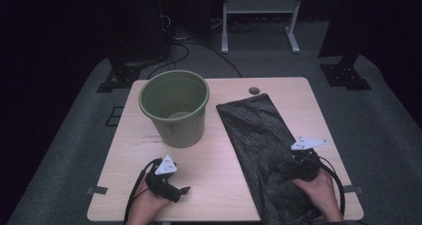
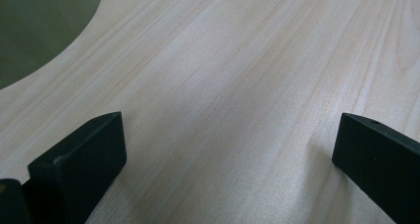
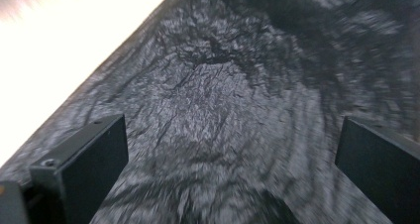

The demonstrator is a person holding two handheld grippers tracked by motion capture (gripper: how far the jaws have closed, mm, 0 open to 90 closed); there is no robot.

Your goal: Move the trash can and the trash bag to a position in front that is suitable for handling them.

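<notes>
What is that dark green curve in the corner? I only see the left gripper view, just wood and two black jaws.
Observer: That's a green bin standing on the table.
Operator: Anything in it?
Observer: It looks empty.
Operator: What else is on the table?
Observer: A black garbage bag lying flat on the right side.
Operator: Where's the other hand-held gripper?
Observer: The right hand-held gripper is over the bag, jaws open.

a lab-like recording room: a small pale wooden desk (image 1: 224,150) stands alone on grey carpet (image 1: 79,135), ringed by black curtains (image 1: 50,26). black stand feet (image 1: 119,75) are planted on the floor, loose cables (image 1: 184,51) trail behind, and a white metal frame (image 1: 261,11) stands beyond.
</notes>
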